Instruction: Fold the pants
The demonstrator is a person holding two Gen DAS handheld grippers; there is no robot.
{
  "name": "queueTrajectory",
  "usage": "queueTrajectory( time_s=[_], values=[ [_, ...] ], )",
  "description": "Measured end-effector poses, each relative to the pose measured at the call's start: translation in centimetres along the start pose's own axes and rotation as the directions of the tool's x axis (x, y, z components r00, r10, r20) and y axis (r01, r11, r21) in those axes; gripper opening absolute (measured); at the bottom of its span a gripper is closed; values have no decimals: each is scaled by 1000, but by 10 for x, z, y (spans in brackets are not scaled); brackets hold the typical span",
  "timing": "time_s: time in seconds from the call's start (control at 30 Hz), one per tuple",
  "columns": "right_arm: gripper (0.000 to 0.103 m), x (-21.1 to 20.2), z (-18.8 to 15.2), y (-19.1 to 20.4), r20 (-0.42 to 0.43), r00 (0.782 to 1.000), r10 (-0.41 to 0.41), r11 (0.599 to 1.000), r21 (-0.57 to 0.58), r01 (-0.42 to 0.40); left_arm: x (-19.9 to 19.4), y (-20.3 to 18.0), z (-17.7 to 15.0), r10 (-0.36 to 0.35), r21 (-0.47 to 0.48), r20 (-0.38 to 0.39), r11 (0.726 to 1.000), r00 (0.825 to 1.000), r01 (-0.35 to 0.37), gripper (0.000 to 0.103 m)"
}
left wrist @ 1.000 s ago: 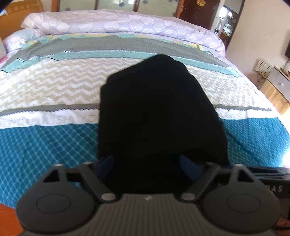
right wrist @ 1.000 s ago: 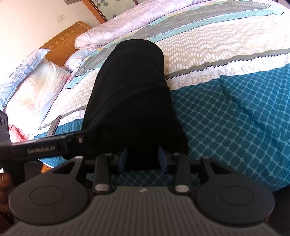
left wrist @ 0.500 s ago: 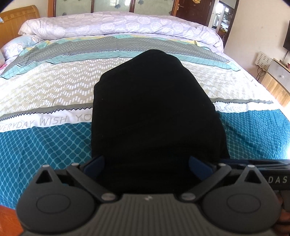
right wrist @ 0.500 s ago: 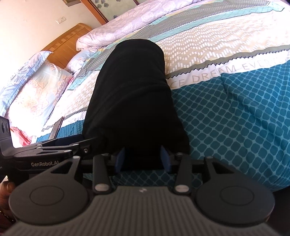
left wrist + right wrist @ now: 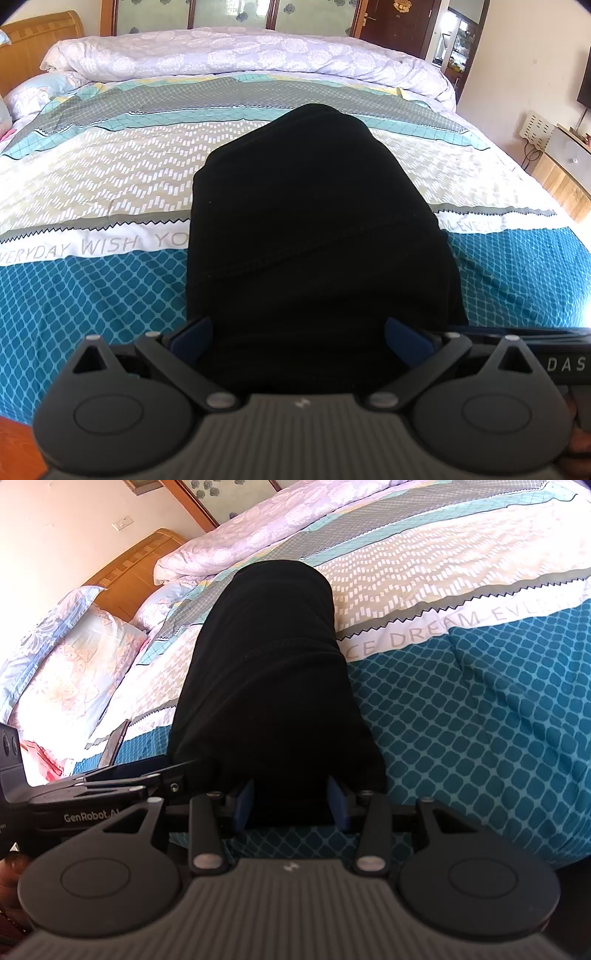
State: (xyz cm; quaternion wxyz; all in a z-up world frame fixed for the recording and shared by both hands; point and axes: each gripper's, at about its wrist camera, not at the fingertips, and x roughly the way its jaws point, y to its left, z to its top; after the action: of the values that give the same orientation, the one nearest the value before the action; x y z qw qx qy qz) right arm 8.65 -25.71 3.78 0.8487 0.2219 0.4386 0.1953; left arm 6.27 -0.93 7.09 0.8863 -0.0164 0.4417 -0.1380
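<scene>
1. Where the patterned quilt (image 5: 92, 184) covers the bed (image 5: 44, 280), it spreads in bands: teal lattice near the foot edge, a white strip with grey lettering, beige with white dashes, then grey and aqua.
2. A rumpled lilac floral duvet (image 5: 240, 59) is bunched along the far side, with a pale floral pillow (image 5: 62, 664) and a wooden headboard (image 5: 129, 576) at the left in the right wrist view.
3. The black pants (image 5: 306, 221) lie on the quilt as a long, matte, soft bundle; the long axis runs from the near bed edge away toward the duvet, the far end rounded, a faint seam crossing the middle.
4. The left hand-held gripper (image 5: 299, 339) sits at the near end of the pants, its blue pads (image 5: 192, 338) spread wide on either side of the cloth.
5. The right hand-held gripper (image 5: 291, 805) is narrower, its blue pads (image 5: 338, 805) flanking the near edge of the fabric; whether they pinch it, I cannot tell.
</scene>
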Motion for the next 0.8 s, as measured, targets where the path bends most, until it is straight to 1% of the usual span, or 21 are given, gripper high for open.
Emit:
queueTrajectory(
  time_s=[0.27, 0.47, 0.8],
  values=[
    [47, 0, 0, -2, 1, 1000, 2, 1000, 4, -2, 0, 0, 0, -3, -14, -1, 1000, 1000, 3, 103],
    [50, 2, -1, 2, 4, 1000, 1, 1000, 4, -1, 2, 4, 1, -27, -58, -14, 998, 1000, 26, 103],
    [50, 2, -2, 3, 7, 1000, 2, 1000, 9, -2, 2, 4, 1, -27, -60, -14, 998, 1000, 26, 103]
  ],
)
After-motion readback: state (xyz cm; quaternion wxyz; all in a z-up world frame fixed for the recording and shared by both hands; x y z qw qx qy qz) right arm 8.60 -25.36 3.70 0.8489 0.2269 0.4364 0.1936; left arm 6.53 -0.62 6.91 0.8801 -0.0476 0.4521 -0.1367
